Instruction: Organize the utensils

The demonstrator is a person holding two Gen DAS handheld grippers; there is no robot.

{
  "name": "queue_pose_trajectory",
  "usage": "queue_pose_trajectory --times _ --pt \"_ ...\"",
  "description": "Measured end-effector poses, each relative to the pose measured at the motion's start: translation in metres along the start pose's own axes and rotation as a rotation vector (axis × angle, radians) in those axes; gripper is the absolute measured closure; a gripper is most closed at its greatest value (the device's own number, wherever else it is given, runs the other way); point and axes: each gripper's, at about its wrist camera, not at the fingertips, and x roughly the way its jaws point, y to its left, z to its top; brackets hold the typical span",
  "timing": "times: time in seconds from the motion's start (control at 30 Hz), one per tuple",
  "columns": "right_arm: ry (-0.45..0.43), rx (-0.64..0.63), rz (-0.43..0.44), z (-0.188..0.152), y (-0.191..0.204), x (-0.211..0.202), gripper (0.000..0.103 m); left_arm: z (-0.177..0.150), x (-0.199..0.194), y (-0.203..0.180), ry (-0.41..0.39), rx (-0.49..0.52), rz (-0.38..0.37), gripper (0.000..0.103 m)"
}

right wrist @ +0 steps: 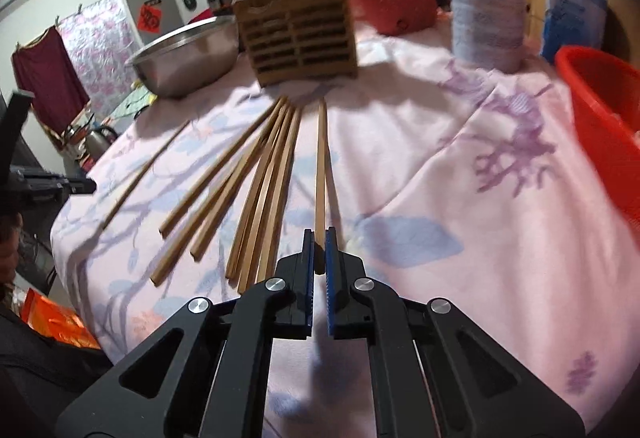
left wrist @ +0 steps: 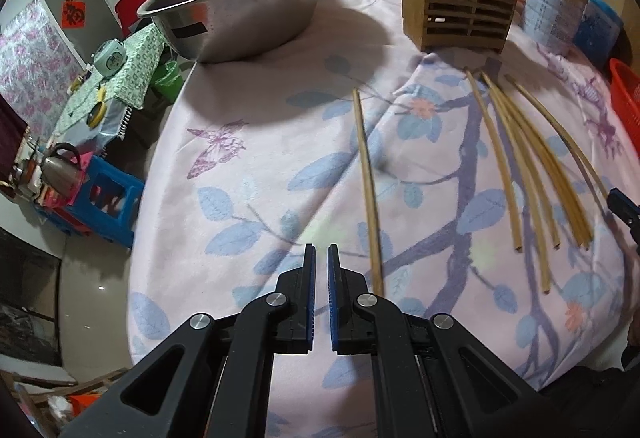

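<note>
Floral tablecloth — only right wrist view shows right gripper pinching a chopstick; left gripper closed, empty.

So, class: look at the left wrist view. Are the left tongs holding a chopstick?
No, the left tongs are shut on nothing above the cloth, and the nearest chopstick lies beside them.

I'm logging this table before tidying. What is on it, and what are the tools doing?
Wooden slatted utensil holder: one, brown, far centre, one chopstick standing inside.
Loose wooden chopsticks: about eight, tan, lying before the holder.
Held wooden chopstick: one, tan, rightmost.
Steel basin: one, silver, far left.
Red plastic basket: one, right edge.
Labelled canister: one, pale, far right.
Floral tablecloth: one, pink.
Left hand-held gripper: black, shut, empty.
Right hand-held gripper: black, shut on the held chopstick.
</note>
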Motion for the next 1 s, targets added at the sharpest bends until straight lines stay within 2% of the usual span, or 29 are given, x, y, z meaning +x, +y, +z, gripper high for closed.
queue_pose_trajectory --times 0.13,0.27,0.4,0.53,0.63,0.8,0.9,0.93,0.97,1.0 --pt "-0.025 -0.051 -0.031 0.022 -0.001 -0.022 0.097 0.002 0.002 -0.004 -0.020 -0.039 -0.076 0.096" --pt "-0.030 -0.139 -0.067 0.042 0.000 -0.039 0.097 -0.003 0.011 -0.017 -0.021 -0.047 -0.119 0.096" --pt "-0.014 -0.185 -0.078 0.061 -0.006 -0.047 0.097 -0.014 0.024 -0.023 -0.006 -0.100 -0.153 0.096" --pt "0.012 -0.211 -0.080 0.075 -0.011 -0.050 0.097 -0.023 0.022 -0.019 -0.060 -0.169 -0.153 0.092" --pt "0.030 -0.244 -0.078 0.081 -0.010 -0.049 0.097 -0.030 0.011 -0.009 -0.120 -0.235 -0.126 0.079" --pt "0.041 -0.288 -0.077 0.087 -0.008 -0.044 0.097 -0.038 0.012 0.000 -0.133 -0.271 -0.107 0.077" --pt "0.045 -0.303 -0.078 0.089 -0.006 -0.043 0.097 -0.042 0.014 0.000 -0.146 -0.251 -0.091 0.078" --pt "0.045 -0.307 -0.079 0.089 -0.006 -0.043 0.097 -0.042 0.014 -0.001 -0.151 -0.235 -0.082 0.081" --pt "0.044 -0.307 -0.079 0.089 -0.005 -0.044 0.097 -0.043 0.015 -0.002 -0.157 -0.220 -0.067 0.095" --pt "0.041 -0.304 -0.079 0.089 -0.006 -0.044 0.097 -0.044 0.014 -0.003 -0.164 -0.208 -0.061 0.096"
